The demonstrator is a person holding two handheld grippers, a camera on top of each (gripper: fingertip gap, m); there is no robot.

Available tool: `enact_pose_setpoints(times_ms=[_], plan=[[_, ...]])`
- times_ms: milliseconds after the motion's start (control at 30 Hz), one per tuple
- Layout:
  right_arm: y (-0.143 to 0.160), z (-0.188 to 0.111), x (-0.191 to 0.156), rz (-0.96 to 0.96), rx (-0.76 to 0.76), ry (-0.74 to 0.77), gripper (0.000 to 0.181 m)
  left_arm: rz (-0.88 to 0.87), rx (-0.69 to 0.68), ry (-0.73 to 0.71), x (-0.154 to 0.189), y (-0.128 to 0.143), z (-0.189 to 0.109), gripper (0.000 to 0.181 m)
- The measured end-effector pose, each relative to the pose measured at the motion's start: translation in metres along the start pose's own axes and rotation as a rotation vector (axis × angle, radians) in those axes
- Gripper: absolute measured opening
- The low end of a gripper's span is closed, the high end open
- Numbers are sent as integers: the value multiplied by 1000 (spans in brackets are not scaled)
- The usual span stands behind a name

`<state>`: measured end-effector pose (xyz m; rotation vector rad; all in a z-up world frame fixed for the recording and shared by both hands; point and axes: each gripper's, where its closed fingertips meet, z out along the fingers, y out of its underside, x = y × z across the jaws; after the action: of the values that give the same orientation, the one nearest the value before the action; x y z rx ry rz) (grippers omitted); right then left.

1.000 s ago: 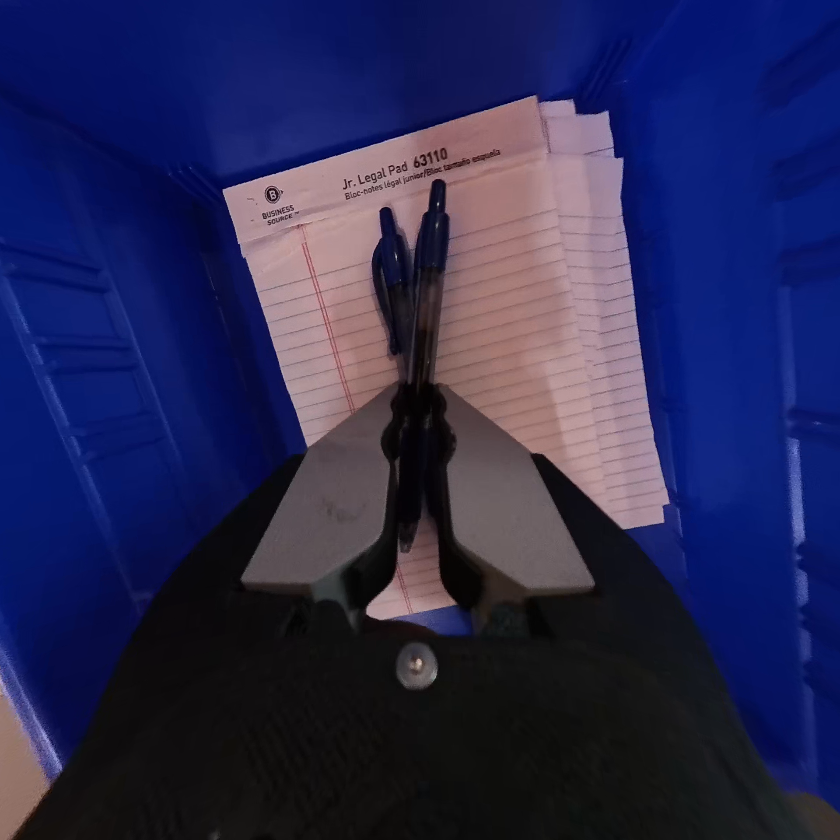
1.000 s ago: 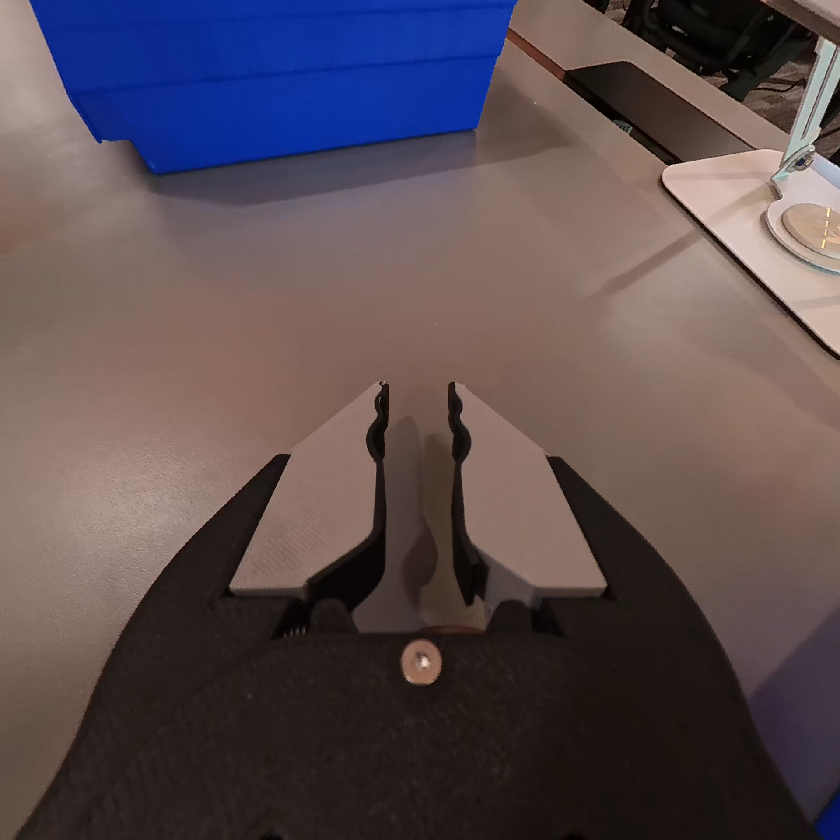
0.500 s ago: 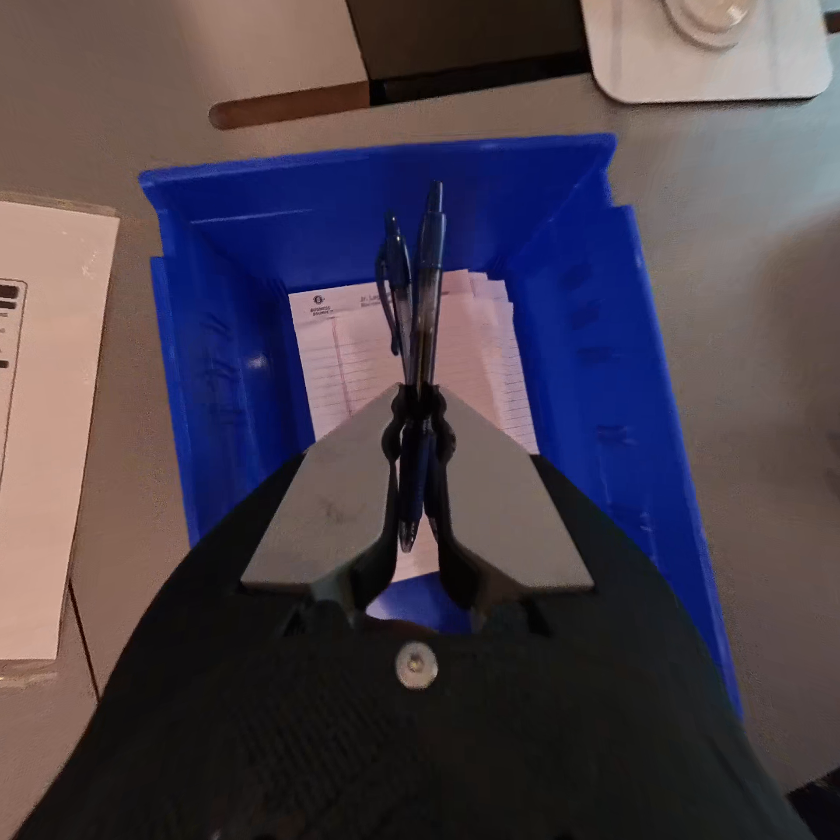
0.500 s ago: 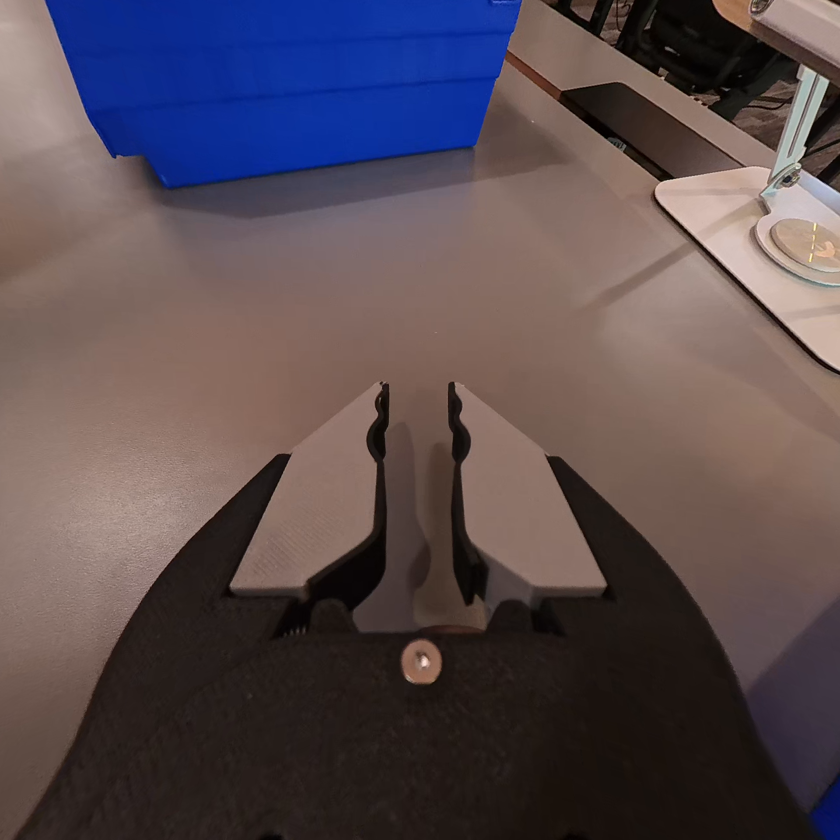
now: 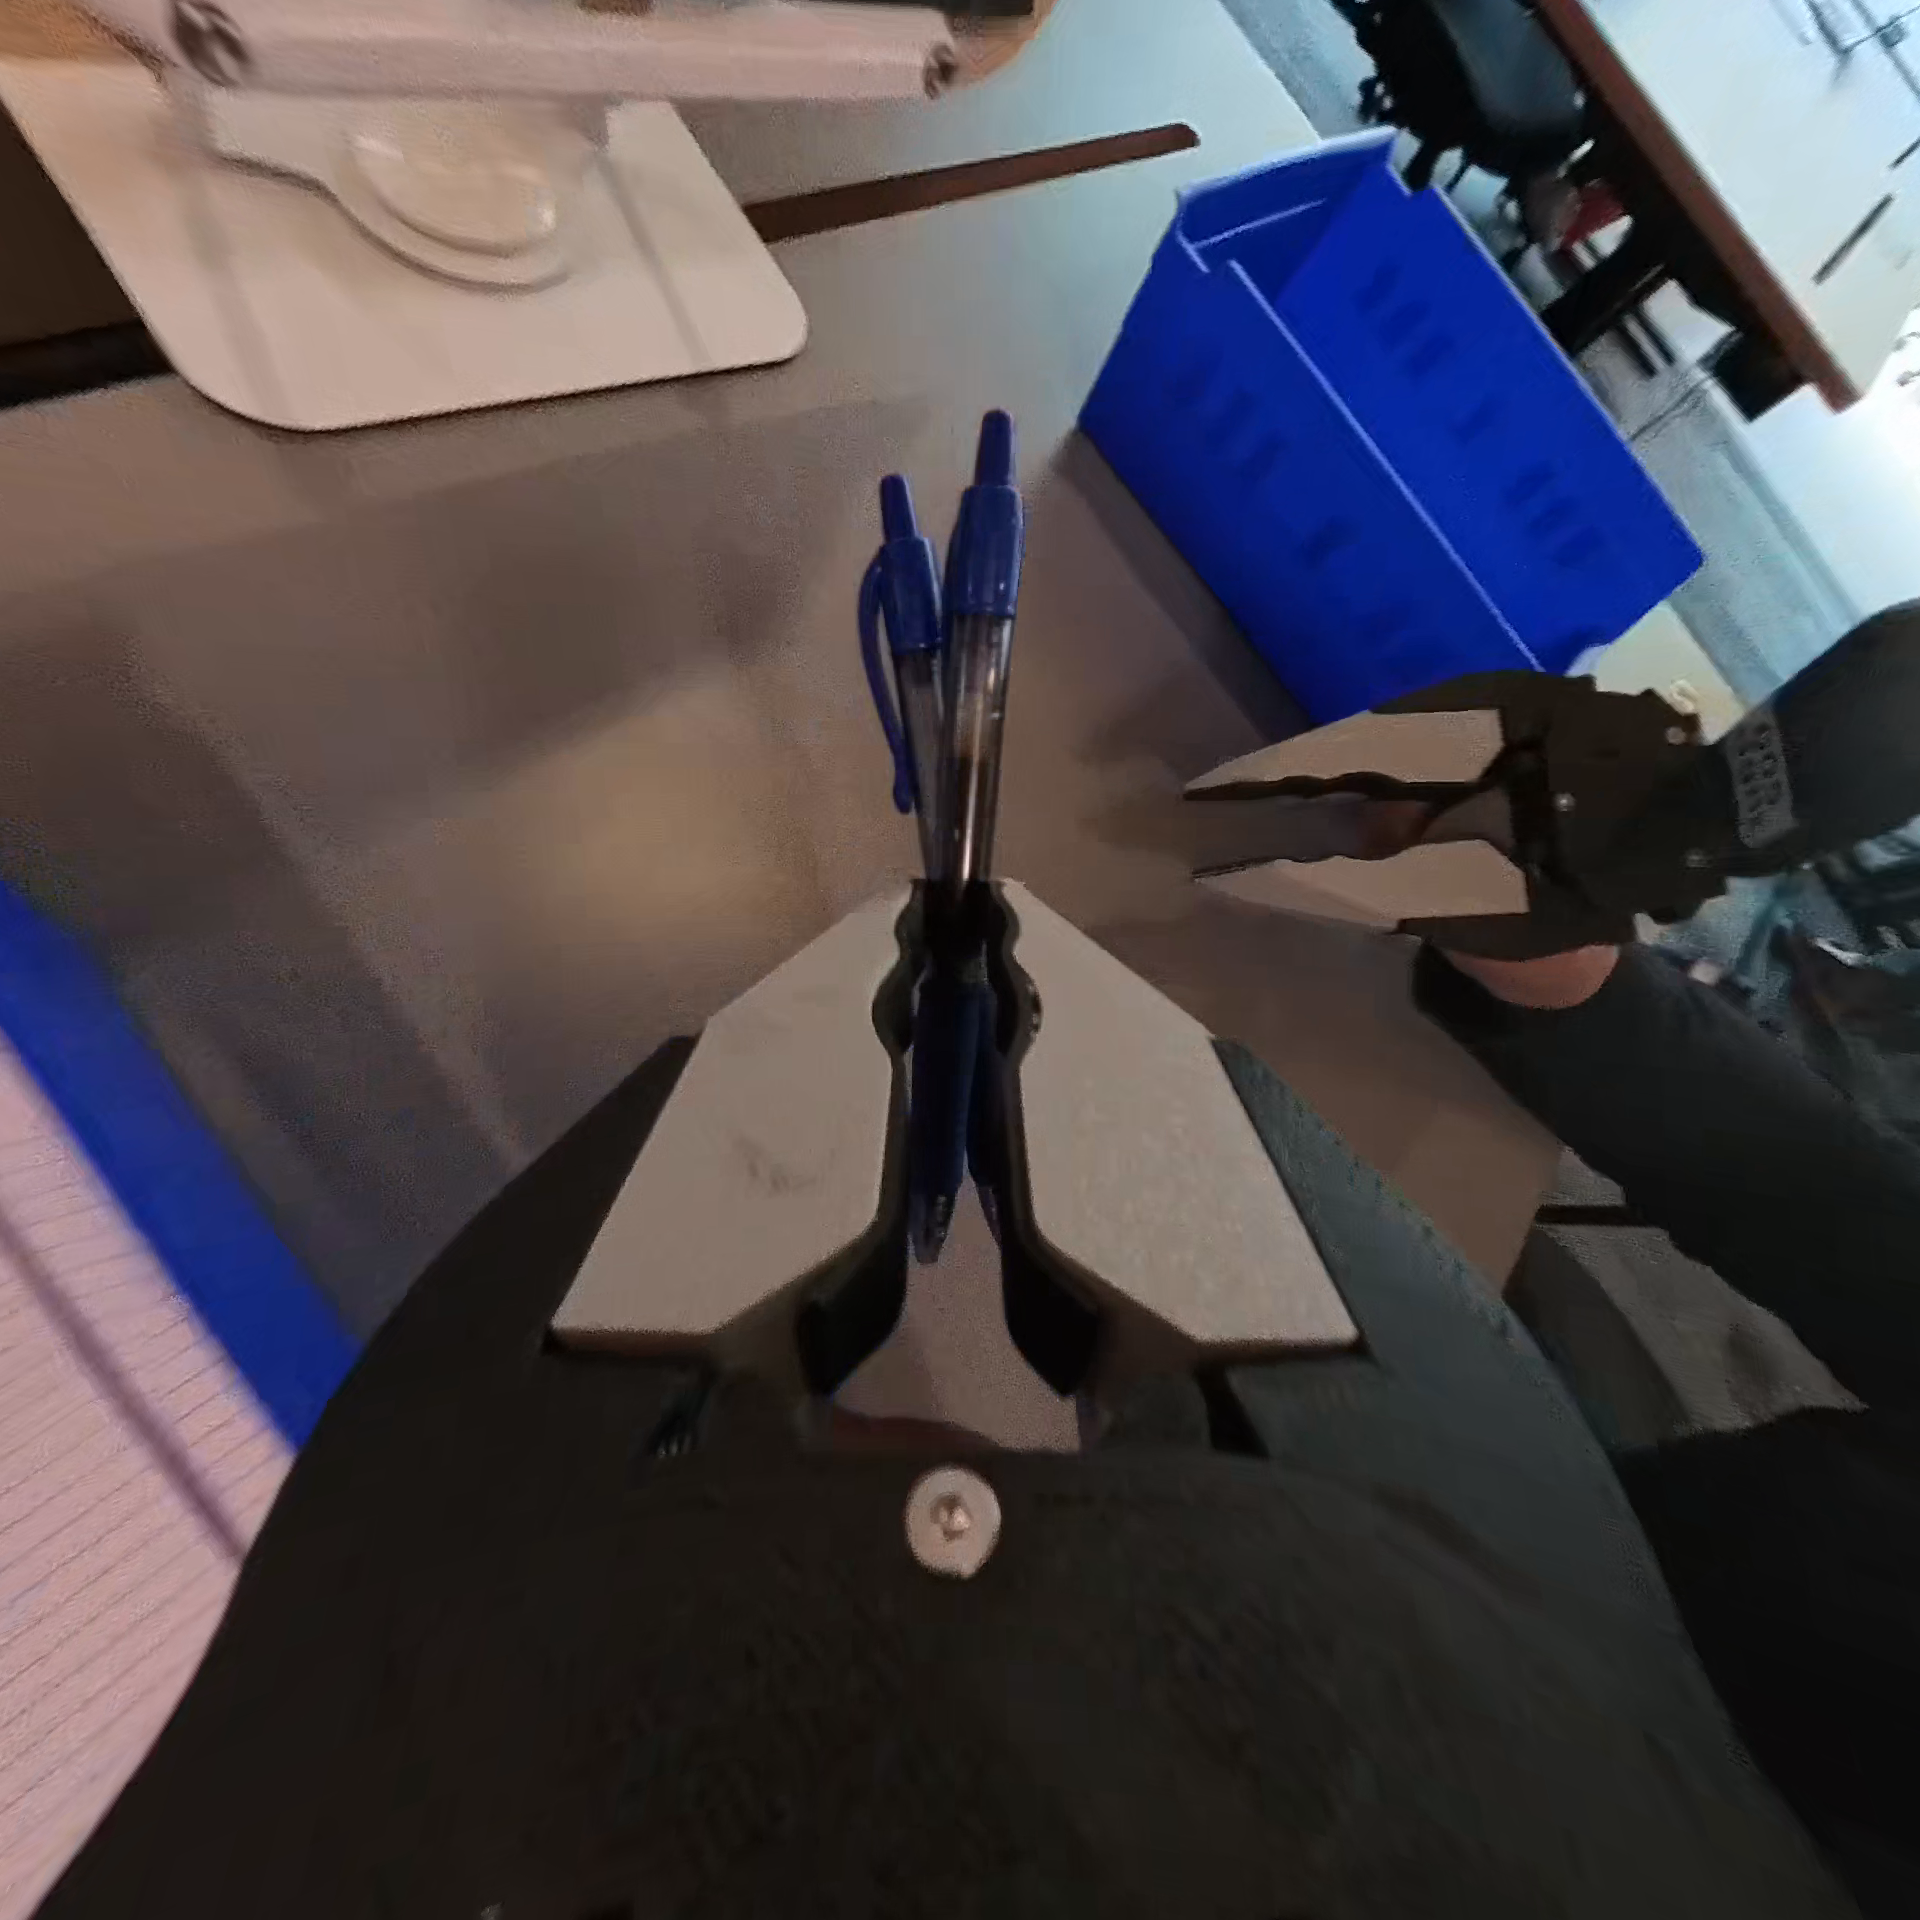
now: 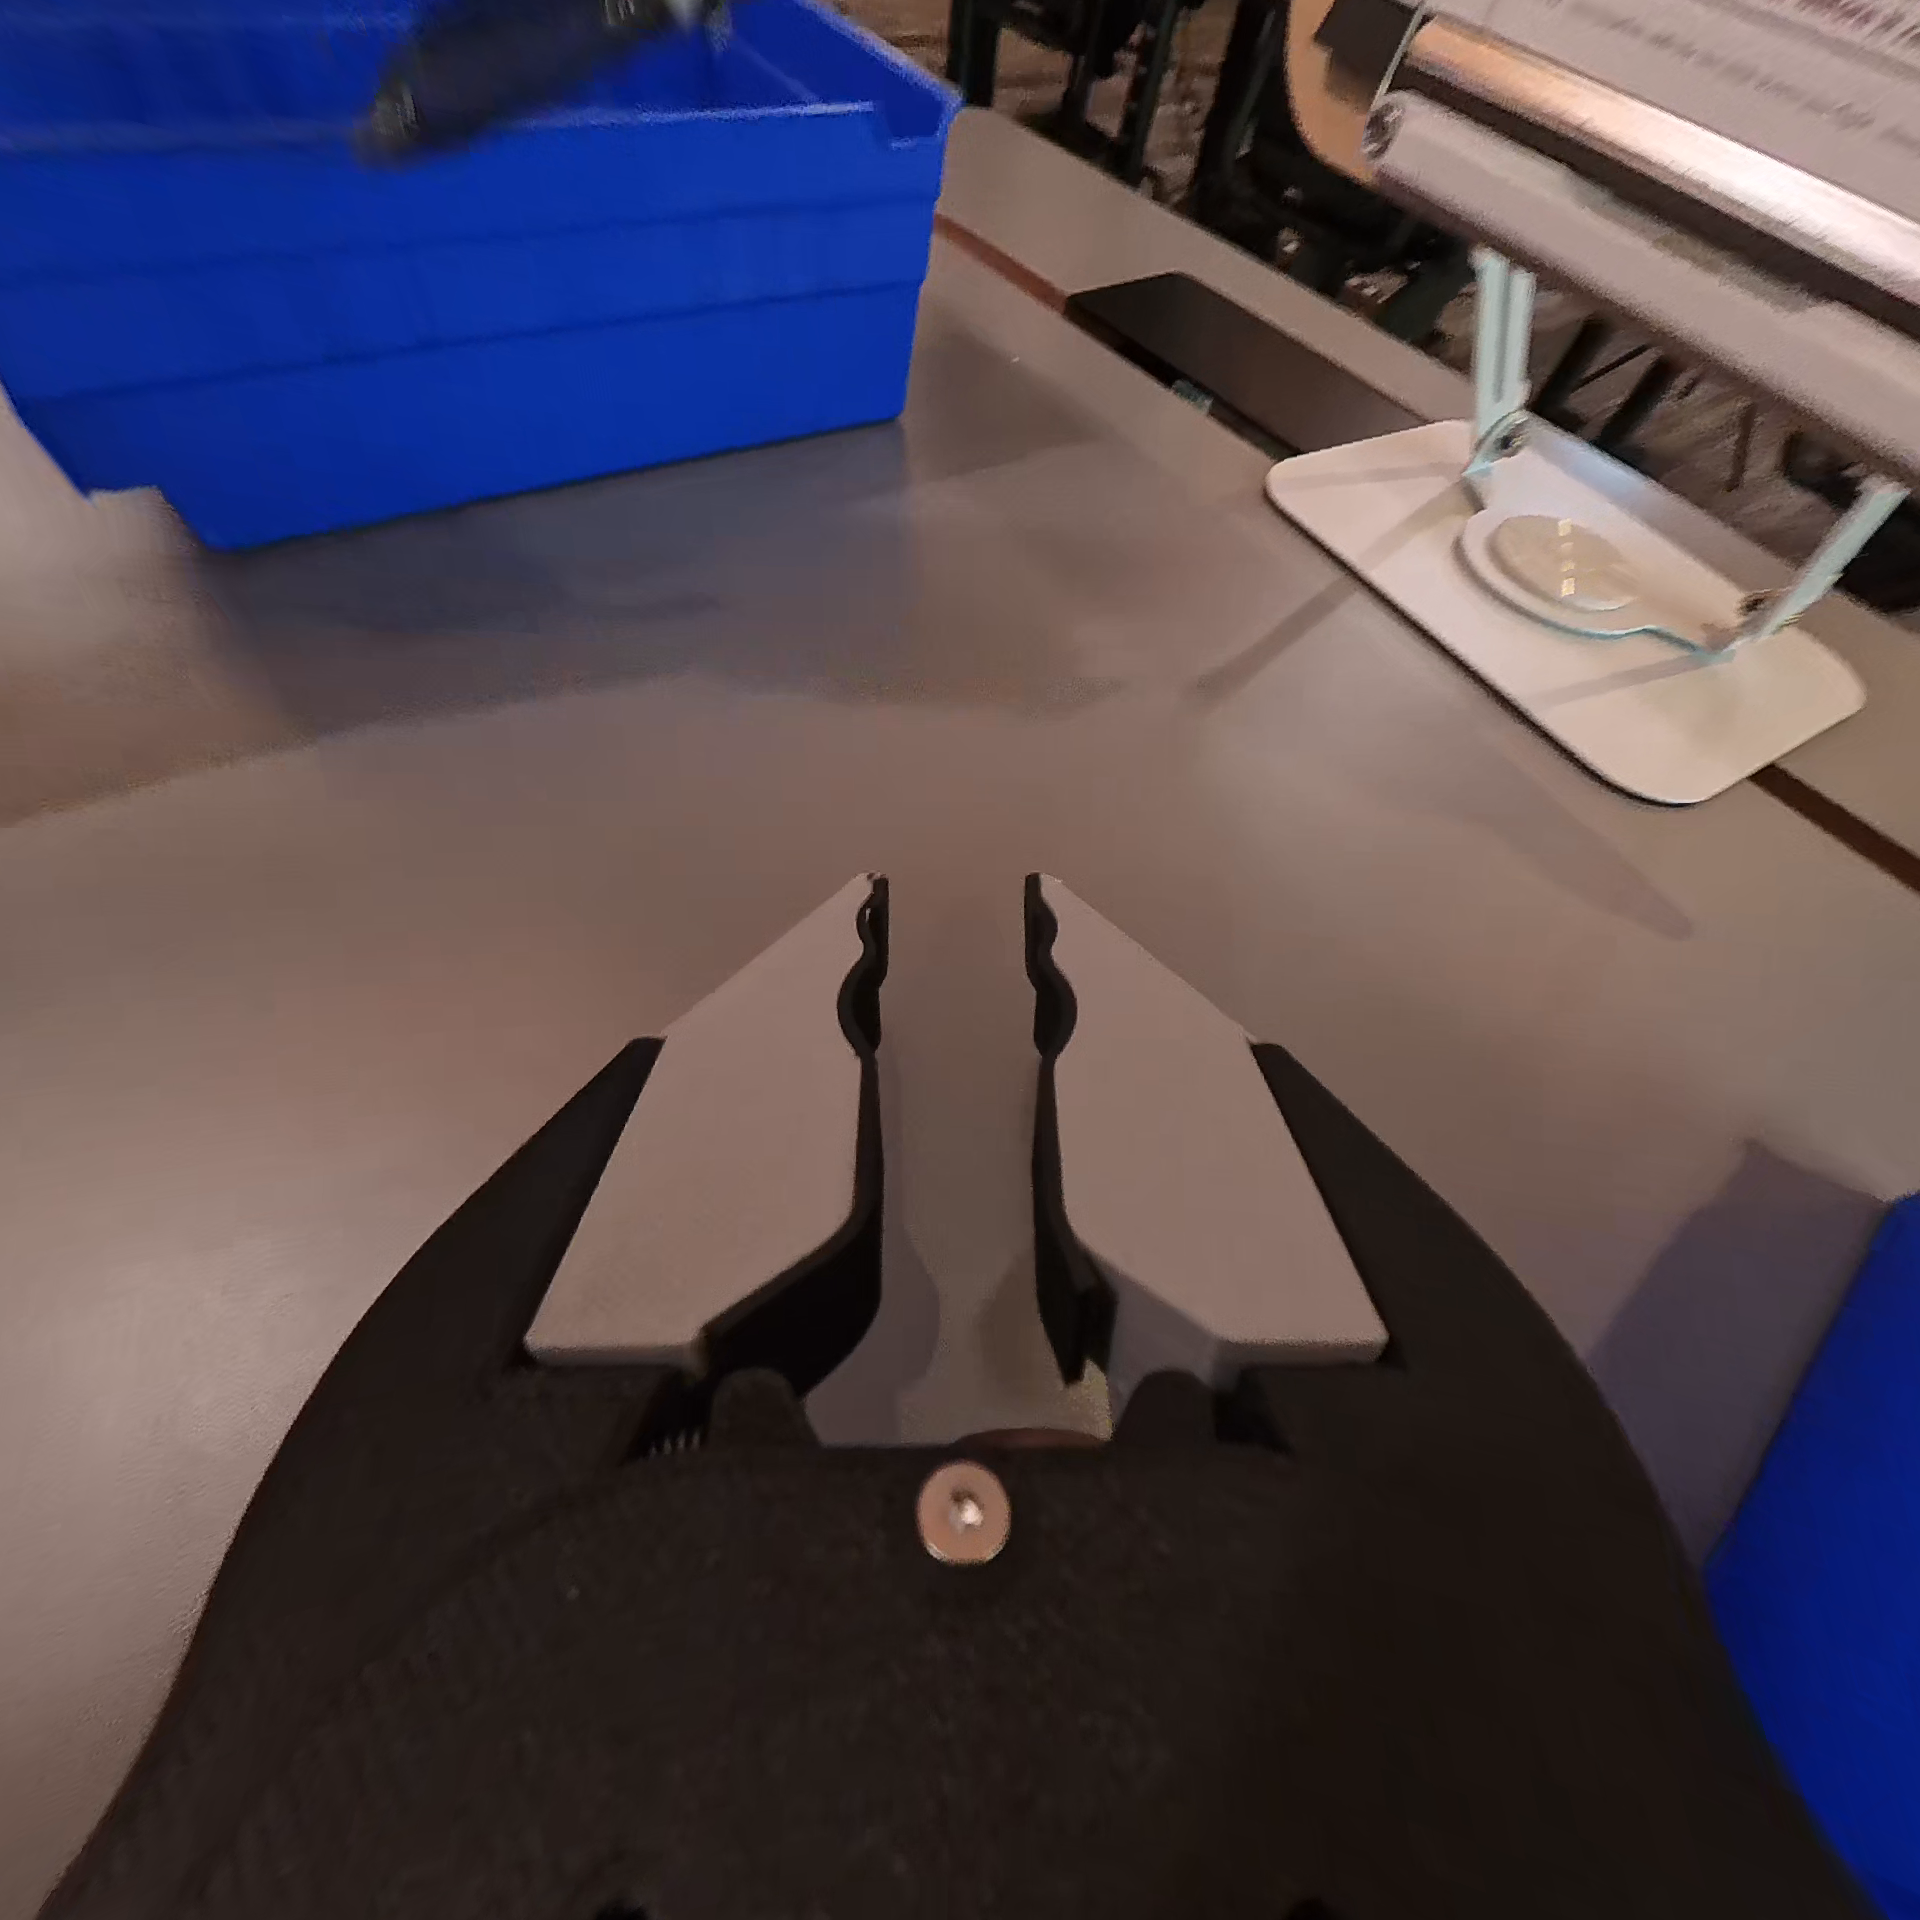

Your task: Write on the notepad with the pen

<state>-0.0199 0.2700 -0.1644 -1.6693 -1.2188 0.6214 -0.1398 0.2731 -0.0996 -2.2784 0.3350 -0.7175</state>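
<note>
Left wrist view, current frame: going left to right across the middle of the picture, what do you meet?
Lined notepad → blue bin edge → two pens in the left gripper → right gripper → dark sleeve.

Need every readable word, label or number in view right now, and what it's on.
Nothing can be read at this moment.
On the notepad, lower left in the left wrist view: only ruled lines, motion-blurred, no print showing.
On the panel, top right in the right wrist view: faint rows of writing, too blurred to read.
On the pens in the left claw: no marking visible.
</note>
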Motion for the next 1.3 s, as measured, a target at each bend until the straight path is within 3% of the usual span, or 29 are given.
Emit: enact_pose_setpoints(times_ms=[133, 267, 467, 567, 833, 967, 1167, 1300], plan=[[-12, -12, 15, -21, 53, 95, 20, -147, -70, 150, 35, 34, 86, 8], [0, -13, 36, 43, 3, 188, 15, -237, -126, 155, 43, 65, 148, 8], [21, -8, 50, 181, -71, 199, 24, -242, -135, 125, 48, 67, 167, 9], [24, -7, 51, 199, -85, 195, 26, -190, -135, 66, 47, 62, 164, 23], [29, -2, 50, 192, -106, 198, 26, -152, -129, -4, 37, 64, 147, 32], [28, -4, 51, 200, -98, 200, 26, -83, -112, -37, 41, 56, 120, 38], [25, -2, 47, 195, -87, 176, 28, 77, 90, -62, 61, -6, 12, 54], [24, -1, 43, 175, -82, 165, 29, 79, 187, -203, 16, -34, -75, 54]])
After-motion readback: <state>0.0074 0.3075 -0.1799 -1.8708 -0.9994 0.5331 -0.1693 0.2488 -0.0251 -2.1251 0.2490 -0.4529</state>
